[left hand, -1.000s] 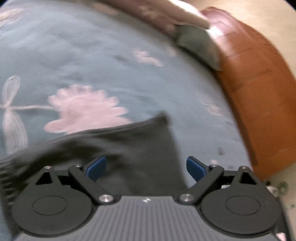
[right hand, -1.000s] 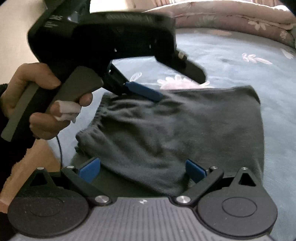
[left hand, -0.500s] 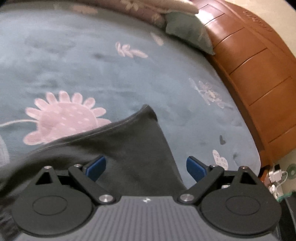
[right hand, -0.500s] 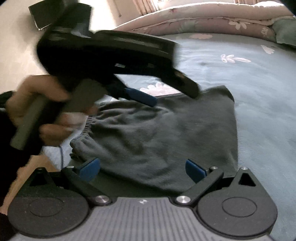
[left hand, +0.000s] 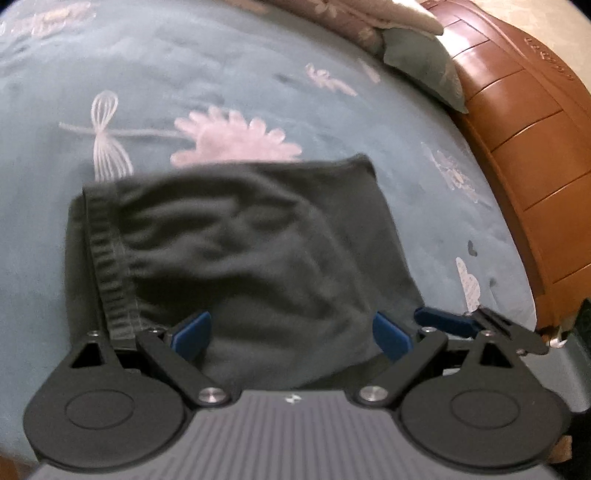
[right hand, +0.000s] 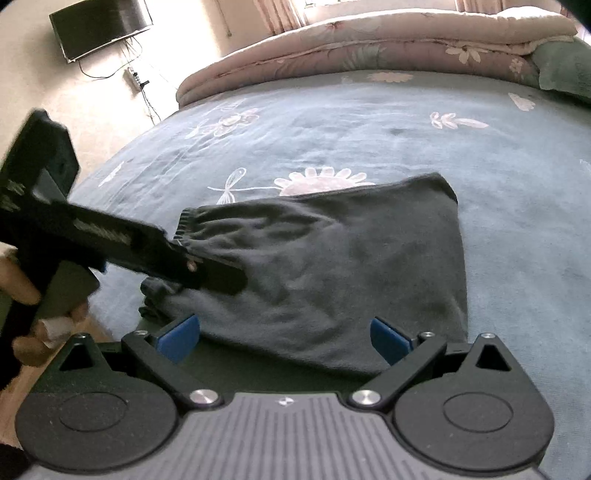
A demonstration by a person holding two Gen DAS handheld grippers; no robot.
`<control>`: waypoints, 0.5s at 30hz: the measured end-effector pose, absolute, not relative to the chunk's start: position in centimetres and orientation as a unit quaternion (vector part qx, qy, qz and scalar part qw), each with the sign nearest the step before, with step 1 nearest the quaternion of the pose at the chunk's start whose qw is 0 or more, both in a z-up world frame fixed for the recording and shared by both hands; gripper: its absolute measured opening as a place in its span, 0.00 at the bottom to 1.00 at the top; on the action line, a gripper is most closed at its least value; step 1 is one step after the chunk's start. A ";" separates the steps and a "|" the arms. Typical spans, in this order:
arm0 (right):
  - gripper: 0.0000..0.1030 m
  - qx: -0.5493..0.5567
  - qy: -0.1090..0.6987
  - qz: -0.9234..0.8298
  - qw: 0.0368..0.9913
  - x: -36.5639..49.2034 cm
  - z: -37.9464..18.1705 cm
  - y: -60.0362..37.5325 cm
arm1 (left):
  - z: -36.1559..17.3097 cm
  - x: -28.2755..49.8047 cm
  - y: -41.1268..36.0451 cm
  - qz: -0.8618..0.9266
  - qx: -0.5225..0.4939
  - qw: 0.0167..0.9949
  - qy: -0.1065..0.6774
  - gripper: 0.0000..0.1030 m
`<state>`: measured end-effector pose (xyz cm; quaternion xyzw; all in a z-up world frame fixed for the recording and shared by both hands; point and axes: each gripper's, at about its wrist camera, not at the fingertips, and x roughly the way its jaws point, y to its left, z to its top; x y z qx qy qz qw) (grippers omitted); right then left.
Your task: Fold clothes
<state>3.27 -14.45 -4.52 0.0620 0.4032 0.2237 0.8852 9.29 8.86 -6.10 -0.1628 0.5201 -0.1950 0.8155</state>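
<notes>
A dark grey garment point(left hand: 258, 240) with an elastic waistband point(left hand: 110, 266) lies folded into a rough square on the blue flowered bedspread point(left hand: 221, 74). My left gripper point(left hand: 291, 330) hovers open over its near edge, with nothing between the blue pads. In the right wrist view the same garment point(right hand: 332, 266) fills the middle, and my right gripper point(right hand: 284, 332) is open above its near hem. The left gripper point(right hand: 214, 275) reaches in from the left over the waistband end, held by a hand point(right hand: 22, 288). One blue finger point(left hand: 443, 319) of the right gripper shows beside the garment.
A rolled pink quilt point(right hand: 369, 48) and a green pillow point(left hand: 424, 62) lie at the bed's far side. The wooden headboard point(left hand: 535, 147) runs along the right. A wall TV point(right hand: 99, 26) hangs beyond the bed. Bare bedspread point(right hand: 517, 184) surrounds the garment.
The left gripper has drawn back and dropped low at the left, so the whole folded garment now shows. The garment lies flatter, and both grippers stay open.
</notes>
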 end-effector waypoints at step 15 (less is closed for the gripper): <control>0.98 0.063 0.396 0.218 0.890 2.4 -3.9 -14.5 | -5.9 7.1 12.1 -0.169 -0.202 0.823 0.503 0.91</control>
